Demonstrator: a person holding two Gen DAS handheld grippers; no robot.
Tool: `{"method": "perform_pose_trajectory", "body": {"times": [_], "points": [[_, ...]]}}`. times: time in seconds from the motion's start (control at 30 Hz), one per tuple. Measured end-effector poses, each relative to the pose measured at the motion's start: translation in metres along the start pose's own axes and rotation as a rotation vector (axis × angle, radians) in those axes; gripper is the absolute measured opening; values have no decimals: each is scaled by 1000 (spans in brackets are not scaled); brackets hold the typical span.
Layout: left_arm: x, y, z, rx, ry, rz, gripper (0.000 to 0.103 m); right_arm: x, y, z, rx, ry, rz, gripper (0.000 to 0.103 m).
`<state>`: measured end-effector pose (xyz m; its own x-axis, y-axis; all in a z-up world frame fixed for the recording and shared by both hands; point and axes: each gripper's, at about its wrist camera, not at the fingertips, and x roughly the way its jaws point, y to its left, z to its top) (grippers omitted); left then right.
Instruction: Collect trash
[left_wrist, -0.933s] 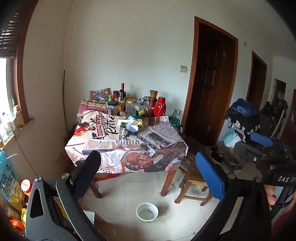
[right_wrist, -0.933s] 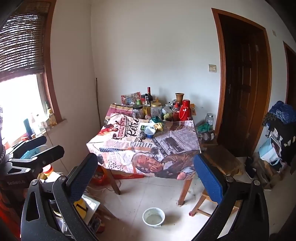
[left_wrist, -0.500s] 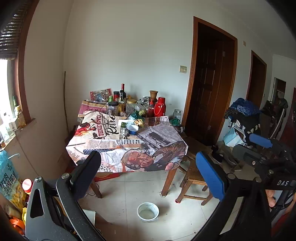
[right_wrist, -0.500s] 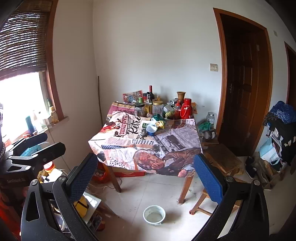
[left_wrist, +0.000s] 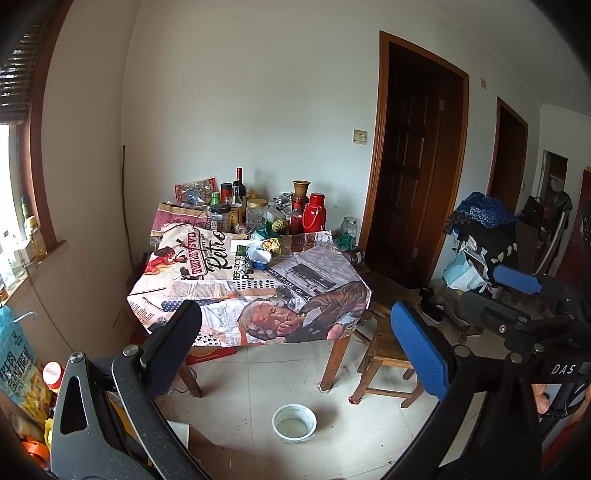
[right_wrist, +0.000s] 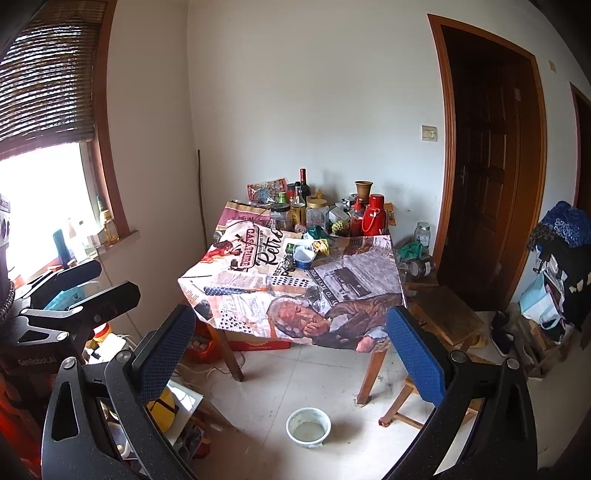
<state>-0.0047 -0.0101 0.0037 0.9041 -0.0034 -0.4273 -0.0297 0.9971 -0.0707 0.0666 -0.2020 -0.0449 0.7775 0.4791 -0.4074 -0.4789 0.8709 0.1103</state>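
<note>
A table (left_wrist: 207, 291) (right_wrist: 236, 280) with a printed newspaper-style cloth stands ahead against the wall. On it lie a small blue tub (left_wrist: 258, 256) (right_wrist: 303, 256), a yellow crumpled wrapper (left_wrist: 272, 244) (right_wrist: 320, 245) and a green wrapper (left_wrist: 264, 232). My left gripper (left_wrist: 295, 343) is open and empty, well short of the table. My right gripper (right_wrist: 291, 343) is open and empty too, also far from the table. Each gripper shows at the edge of the other's view.
Bottles, jars and a red thermos (left_wrist: 314, 218) crowd the table's back edge. A white bowl (left_wrist: 294, 422) (right_wrist: 308, 427) sits on the tiled floor in front. A wooden stool (left_wrist: 384, 354) stands at the table's right. Bags and clutter line the left wall and right side.
Both grippers have risen and drifted slightly; the table sits a little lower and farther in both views. Both stay open and empty.
</note>
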Motion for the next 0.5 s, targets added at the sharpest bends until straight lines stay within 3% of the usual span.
{"method": "perform_pose_trajectory", "body": {"times": [0.5], "points": [[5,-6,-2,6,0,4,103,4,-3,-1,4,2,-3,103]]}}
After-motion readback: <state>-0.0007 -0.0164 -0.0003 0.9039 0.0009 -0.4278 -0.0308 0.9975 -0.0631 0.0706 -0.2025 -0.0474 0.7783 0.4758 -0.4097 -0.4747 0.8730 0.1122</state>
